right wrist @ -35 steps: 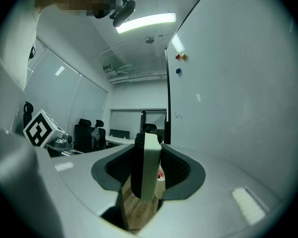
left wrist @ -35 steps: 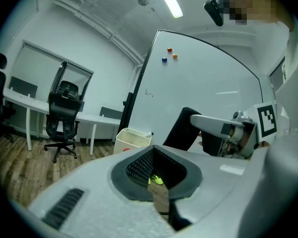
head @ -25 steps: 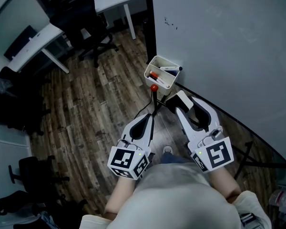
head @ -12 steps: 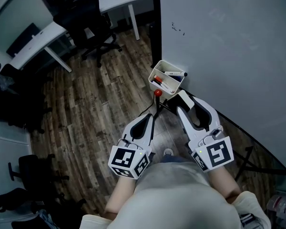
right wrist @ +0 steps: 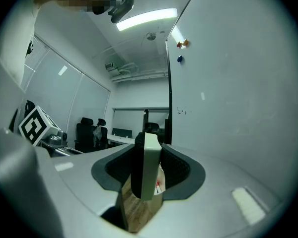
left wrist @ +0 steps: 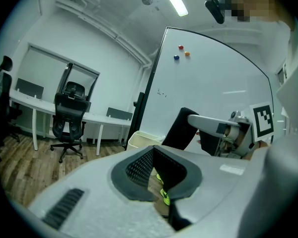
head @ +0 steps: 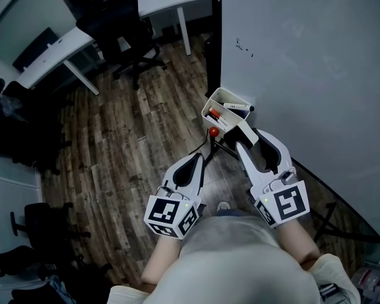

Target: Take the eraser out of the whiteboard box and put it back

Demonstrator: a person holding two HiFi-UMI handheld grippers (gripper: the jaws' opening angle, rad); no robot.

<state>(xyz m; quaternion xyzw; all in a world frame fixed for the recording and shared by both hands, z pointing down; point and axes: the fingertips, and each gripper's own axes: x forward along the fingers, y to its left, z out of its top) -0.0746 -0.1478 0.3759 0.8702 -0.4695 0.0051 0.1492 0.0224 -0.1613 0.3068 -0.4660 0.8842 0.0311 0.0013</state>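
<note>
Between my right gripper's (head: 253,138) jaws sits the eraser (right wrist: 149,166), standing on its edge, and the jaws squeeze it from both sides. So I think the first half of the job is done: the eraser is out of the whiteboard box (head: 223,92) and in my grip. Putting it back is what is left. The box hangs on the whiteboard (head: 304,56) just ahead of the right jaws and a little to their left, close but not touching. Nothing stands between the eraser and the open top of the box. Inside the box lie a black-capped marker (head: 235,107) and a red marker (head: 216,115), so the eraser has to go in beside them. A small red knob (head: 213,132) sits just under the box, near the jaw tips, and I cannot tell what it is. My left gripper (left wrist: 153,155) has its jaws together with nothing in them, off to the left of the box. Farther out past the jaws are an office chair (head: 123,40) and a white desk (head: 50,59), well apart from my work.
</note>
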